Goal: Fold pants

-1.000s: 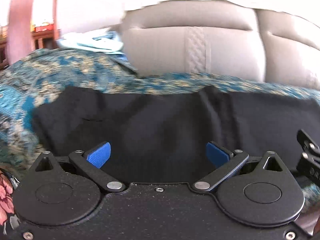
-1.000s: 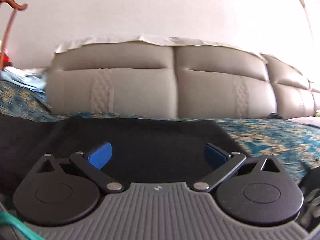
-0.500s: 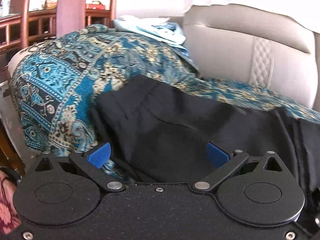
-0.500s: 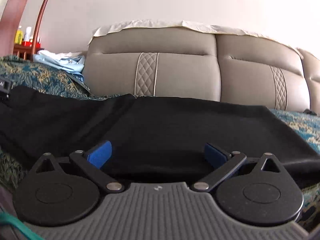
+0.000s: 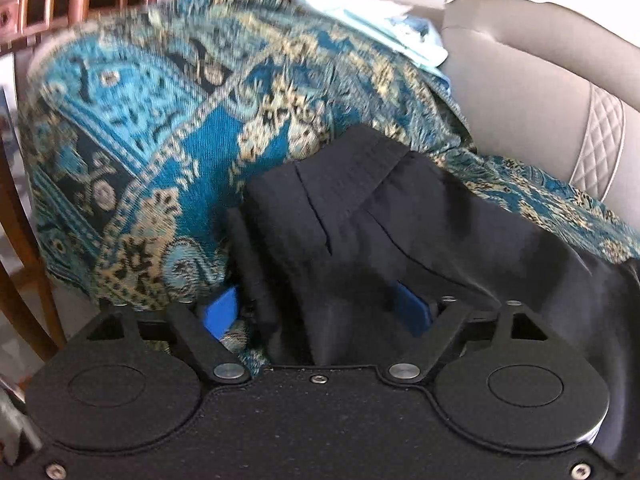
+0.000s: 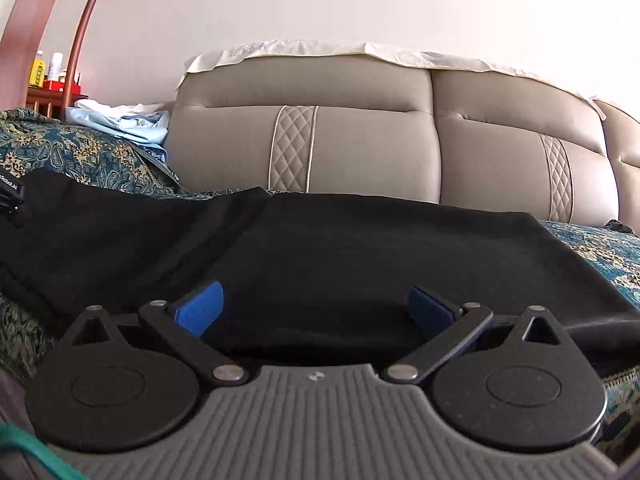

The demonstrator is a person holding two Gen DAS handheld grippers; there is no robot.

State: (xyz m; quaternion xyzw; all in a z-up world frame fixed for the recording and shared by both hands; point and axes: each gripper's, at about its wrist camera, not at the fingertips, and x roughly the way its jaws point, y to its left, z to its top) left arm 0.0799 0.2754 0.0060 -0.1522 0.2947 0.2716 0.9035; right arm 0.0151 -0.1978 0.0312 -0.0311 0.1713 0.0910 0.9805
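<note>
The black fabric pants (image 6: pixel 360 248) are spread across the sofa seat, lying on the teal and gold paisley throw (image 5: pixel 168 128) that covers it. In the right wrist view the far edge of the pants runs pretty much straight along the foot of the grey leather sofa backrest (image 6: pixel 360 136), and on the right the cloth ends in a clean edge with bare throw beyond it, so there's free room on that side.

The right tongs (image 6: pixel 316 308) are spread wide, blue pads apart, sitting over the near edge of the pants with nothing clamped.

The left tongs (image 5: pixel 324 312) are also spread wide. A bunched-up end of the pants sits between the blue pads, with a seam or slit showing on top, but they aren't closed on it. To the left of that bunch the throw humps up over the sofa arm, and that's the edge of the working area on that side.

Writing-wise, a small white label on the black thing at the left edge of the right view is too cut off to read.

Other stuff: a pile of light blue and white clothes (image 6: pixel 120 120) on the throw, a reddish wooden chair (image 6: pixel 48 28) beyond it, and a cream cloth (image 6: pixel 320 50) draped over the top of the backrest.
</note>
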